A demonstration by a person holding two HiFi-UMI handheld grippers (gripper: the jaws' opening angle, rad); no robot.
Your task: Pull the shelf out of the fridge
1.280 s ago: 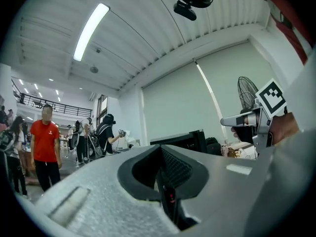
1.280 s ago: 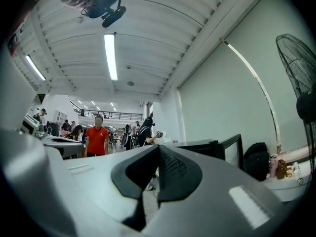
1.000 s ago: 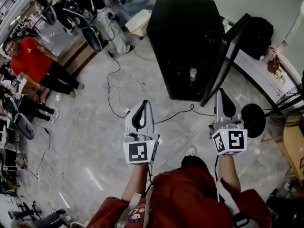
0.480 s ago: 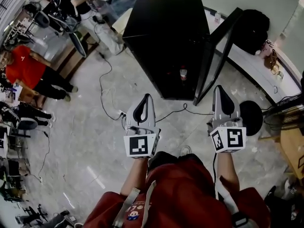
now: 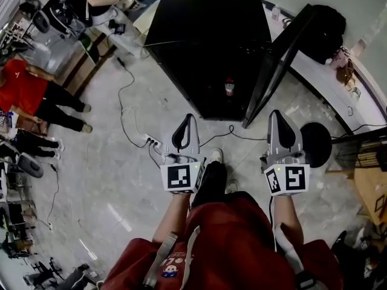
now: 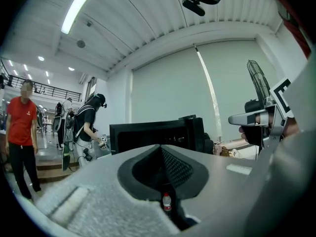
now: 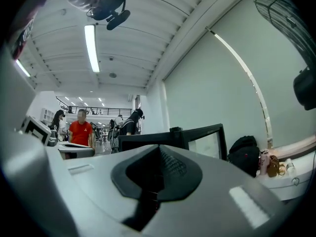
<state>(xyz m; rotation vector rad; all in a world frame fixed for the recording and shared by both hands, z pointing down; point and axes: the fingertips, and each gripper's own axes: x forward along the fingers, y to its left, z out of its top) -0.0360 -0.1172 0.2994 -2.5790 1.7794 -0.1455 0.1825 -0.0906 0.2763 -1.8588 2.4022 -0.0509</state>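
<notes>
Both grippers are pressed shut and hold nothing. The left gripper [image 5: 187, 121] points level at the open front of a black fridge [image 5: 208, 35]; in the left gripper view its jaws meet in a closed ridge with no gap. The right gripper [image 5: 277, 115] is held parallel to it, well apart from it, and its own view shows the jaws together in the same way. Neither touches the cabinet, and pale stone floor [image 5: 121, 180] lies between the tips and the fridge.

The fridge door [image 5: 279, 56] stands swung open to the right, its lower corner just ahead of the right gripper. Inside the dark cabinet a small bottle [image 5: 229, 87] with a red label stands upright. The shelf is hard to pick out in that gloom. It may be the level under the bottle, and it appears to sit fully inside the fridge.

A black cable [image 5: 130, 98] trails across the floor to the left of the fridge. A person in a red top [image 5: 24, 86] stands at the far left. A black bag [image 5: 326, 29] rests behind the door.
</notes>
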